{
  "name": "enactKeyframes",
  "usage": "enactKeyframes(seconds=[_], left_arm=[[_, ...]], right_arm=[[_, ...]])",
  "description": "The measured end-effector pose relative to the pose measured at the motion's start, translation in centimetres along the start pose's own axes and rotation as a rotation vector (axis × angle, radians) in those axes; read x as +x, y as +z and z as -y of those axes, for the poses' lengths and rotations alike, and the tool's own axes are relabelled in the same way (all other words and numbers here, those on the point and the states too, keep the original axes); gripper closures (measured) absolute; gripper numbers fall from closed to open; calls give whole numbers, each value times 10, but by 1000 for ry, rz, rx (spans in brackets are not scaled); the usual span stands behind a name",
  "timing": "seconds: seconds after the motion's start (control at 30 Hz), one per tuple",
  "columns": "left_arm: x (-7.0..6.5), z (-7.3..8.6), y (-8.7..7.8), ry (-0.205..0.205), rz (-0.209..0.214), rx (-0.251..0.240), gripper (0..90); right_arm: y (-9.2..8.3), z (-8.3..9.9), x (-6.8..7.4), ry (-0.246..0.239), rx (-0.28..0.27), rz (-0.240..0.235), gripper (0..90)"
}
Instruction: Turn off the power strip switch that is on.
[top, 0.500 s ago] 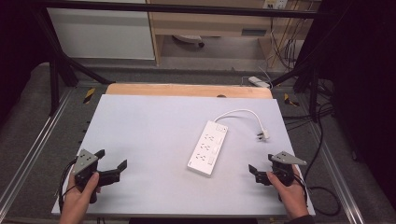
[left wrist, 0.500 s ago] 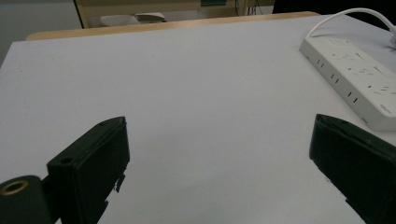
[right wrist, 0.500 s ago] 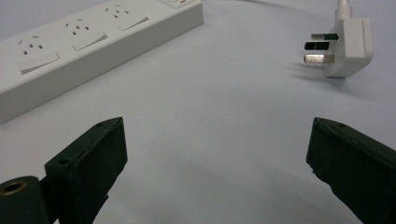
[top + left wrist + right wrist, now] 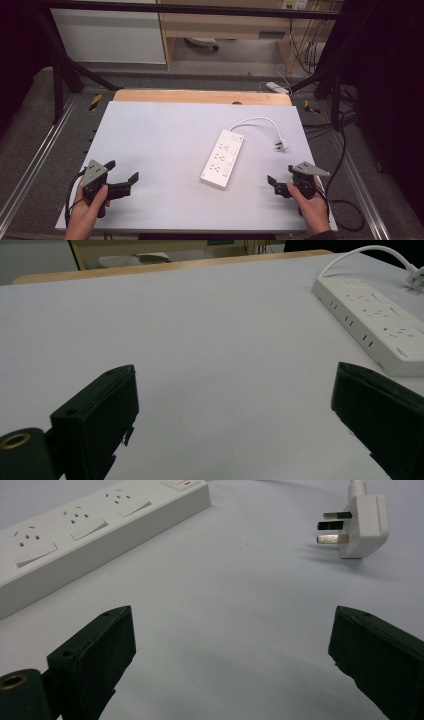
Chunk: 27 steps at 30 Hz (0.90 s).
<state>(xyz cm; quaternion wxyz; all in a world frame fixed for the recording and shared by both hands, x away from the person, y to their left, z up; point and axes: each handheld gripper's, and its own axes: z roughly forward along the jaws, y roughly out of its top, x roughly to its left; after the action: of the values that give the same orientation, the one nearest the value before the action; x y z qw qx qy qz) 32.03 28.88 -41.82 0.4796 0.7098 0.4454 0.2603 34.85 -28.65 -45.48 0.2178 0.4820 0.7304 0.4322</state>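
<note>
A white power strip (image 4: 222,158) lies at an angle right of the table's middle. Its white cable (image 4: 255,121) curves to a three-pin plug (image 4: 283,145) lying flat beside it. My left gripper (image 4: 122,171) is held low at the front left, open and holding nothing. My right gripper (image 4: 281,176) is at the front right, open, just short of the strip's near end. In the left gripper view the left gripper (image 4: 235,405) faces bare table, with the strip (image 4: 372,322) to its far right. In the right gripper view the right gripper (image 4: 232,640) points between the strip (image 4: 95,525) and the plug (image 4: 362,525).
The work surface is a pale sheet (image 4: 165,145) with a wooden strip (image 4: 200,96) along its far edge. Metal rails (image 4: 35,165) run along both sides. Cables and a small white box (image 4: 276,87) lie on the floor beyond the back right corner.
</note>
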Motion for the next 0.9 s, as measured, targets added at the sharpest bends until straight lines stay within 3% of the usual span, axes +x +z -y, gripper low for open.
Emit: enactKeyframes(seconds=[0.3, 0.9], left_arm=[[0, 0, 1, 9, 3, 5, 49], [0, -1, 0, 13, 6, -1, 49]], right_arm=[[-6, -5, 0, 37, -51, -4, 53], [-19, -17, 6, 34, -161, -2, 50]])
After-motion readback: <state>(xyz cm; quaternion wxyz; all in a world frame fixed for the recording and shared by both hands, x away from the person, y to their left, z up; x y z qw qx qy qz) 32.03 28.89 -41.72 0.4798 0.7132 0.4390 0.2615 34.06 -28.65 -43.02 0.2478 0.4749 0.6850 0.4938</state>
